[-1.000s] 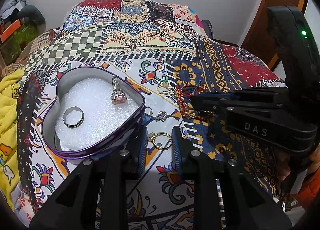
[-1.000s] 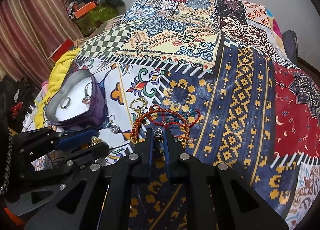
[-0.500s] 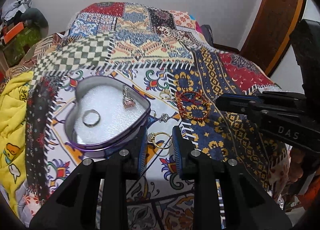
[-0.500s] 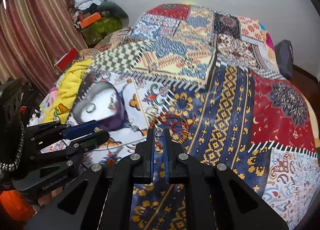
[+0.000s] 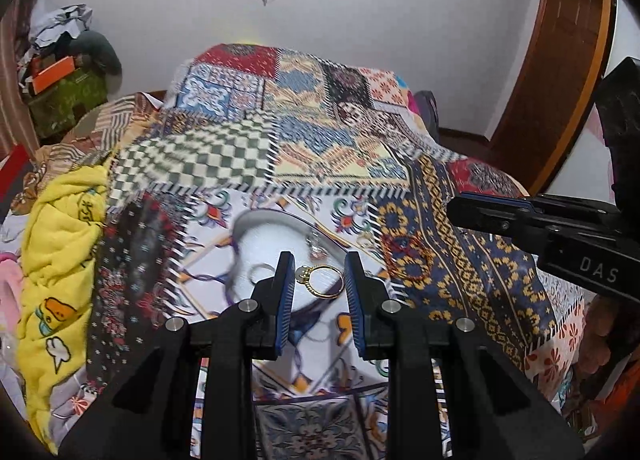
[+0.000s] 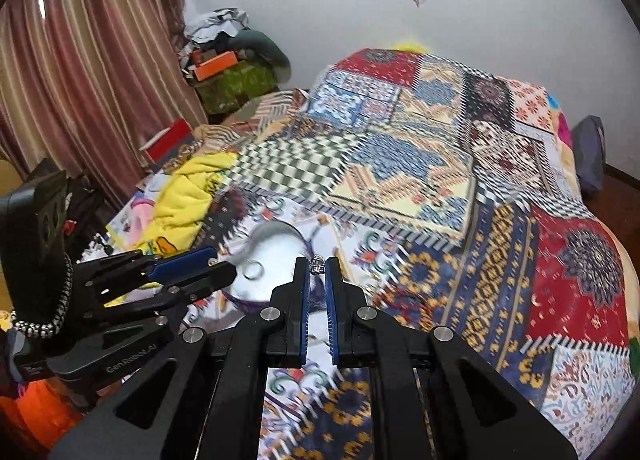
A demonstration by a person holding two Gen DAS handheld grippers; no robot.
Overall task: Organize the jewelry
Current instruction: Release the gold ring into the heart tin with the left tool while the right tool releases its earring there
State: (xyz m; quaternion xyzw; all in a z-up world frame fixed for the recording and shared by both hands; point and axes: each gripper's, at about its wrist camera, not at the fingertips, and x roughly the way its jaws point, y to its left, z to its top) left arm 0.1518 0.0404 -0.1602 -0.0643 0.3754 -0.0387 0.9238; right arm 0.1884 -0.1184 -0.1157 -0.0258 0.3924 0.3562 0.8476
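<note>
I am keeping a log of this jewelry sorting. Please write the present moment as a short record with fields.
surface: patchwork bedspread
container: heart-shaped tin, white lining
in tin: silver band ring; ring with a stone
left gripper: holds gold ring between its fingers, above the tin
right gripper: shut on small silver piece
on bedspread: red beaded bracelet
</note>
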